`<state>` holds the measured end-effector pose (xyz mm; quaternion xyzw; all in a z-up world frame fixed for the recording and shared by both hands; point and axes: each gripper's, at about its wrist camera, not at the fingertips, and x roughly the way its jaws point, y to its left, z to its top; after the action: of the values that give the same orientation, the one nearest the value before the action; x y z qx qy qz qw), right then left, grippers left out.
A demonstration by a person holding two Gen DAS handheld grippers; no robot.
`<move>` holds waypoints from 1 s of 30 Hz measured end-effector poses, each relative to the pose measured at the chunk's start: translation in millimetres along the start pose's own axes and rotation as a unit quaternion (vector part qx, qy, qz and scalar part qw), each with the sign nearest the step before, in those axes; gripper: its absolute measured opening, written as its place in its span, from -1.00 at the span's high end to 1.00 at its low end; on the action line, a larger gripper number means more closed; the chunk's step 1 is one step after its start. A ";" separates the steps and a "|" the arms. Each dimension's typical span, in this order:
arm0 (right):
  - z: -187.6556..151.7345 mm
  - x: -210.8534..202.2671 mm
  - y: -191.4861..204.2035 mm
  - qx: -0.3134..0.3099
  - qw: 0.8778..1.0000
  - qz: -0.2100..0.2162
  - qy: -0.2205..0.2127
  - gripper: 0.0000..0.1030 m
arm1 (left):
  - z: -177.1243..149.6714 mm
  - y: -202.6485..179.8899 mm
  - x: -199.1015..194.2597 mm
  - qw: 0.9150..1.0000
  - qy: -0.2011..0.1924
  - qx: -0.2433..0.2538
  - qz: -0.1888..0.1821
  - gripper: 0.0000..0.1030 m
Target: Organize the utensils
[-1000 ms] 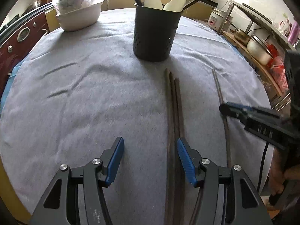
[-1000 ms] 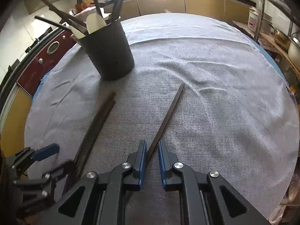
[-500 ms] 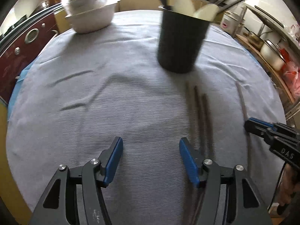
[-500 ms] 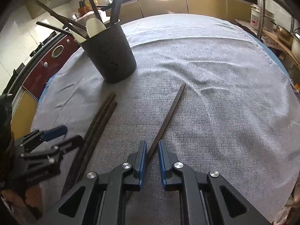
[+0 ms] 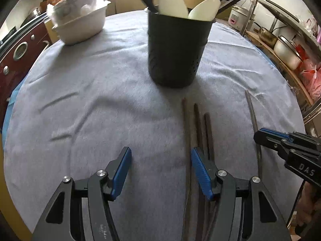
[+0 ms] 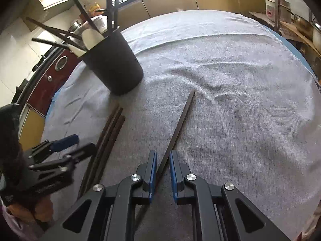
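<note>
The lone chopstick (image 6: pixel 180 124), thin, stiff, light and likely slippery, lies on the cloth-covered worktop (image 6: pixel 240 100) right of three others (image 5: pixel 197 132), clamped at its near end by our right tool (image 6: pixel 161 169), while our left tool (image 5: pixel 160 172), apart and empty, has shifted left off the trio, nearer the black holder (image 5: pixel 174 50).

left gripper (image 5: pixel 161 172): shifted sideways w/ jaws spread, ended nearer utensil holder (image 5: pixel 176 50)
three chopsticks (image 5: pixel 197 132): were btwn its jaws, ended under right finger (image 5: pixel 200 173)
</note>
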<state>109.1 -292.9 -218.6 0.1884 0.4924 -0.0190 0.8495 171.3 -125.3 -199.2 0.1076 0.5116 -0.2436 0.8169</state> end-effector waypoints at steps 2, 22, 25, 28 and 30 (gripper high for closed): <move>7.9 3.5 0.3 -0.001 1.000 -0.015 -0.001 0.71 | 7.8 0.8 2.0 1.000 0.001 -0.001 -0.011 -0.23; 36.2 -9.0 -0.4 0.006 0.998 0.020 -0.065 0.88 | 26.5 0.4 -6.6 0.999 -0.040 0.010 -0.014 0.90; 28.0 -42.6 0.6 -0.001 0.992 0.056 -0.114 0.88 | 18.6 6.8 -47.3 0.995 -0.094 0.002 -0.017 0.90; 20.2 -73.1 6.0 -0.004 0.984 0.085 -0.155 0.88 | 13.7 8.9 -92.2 0.989 -0.147 -0.002 -0.006 0.90; 19.3 -85.5 15.0 -0.012 0.979 0.096 -0.177 0.88 | 14.4 8.0 -112.6 0.985 -0.175 -0.004 0.004 0.90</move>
<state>84.4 -298.7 -133.4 0.2187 0.3140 0.0358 0.9232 146.4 -92.1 -93.2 0.0619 0.3610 -0.2539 0.8952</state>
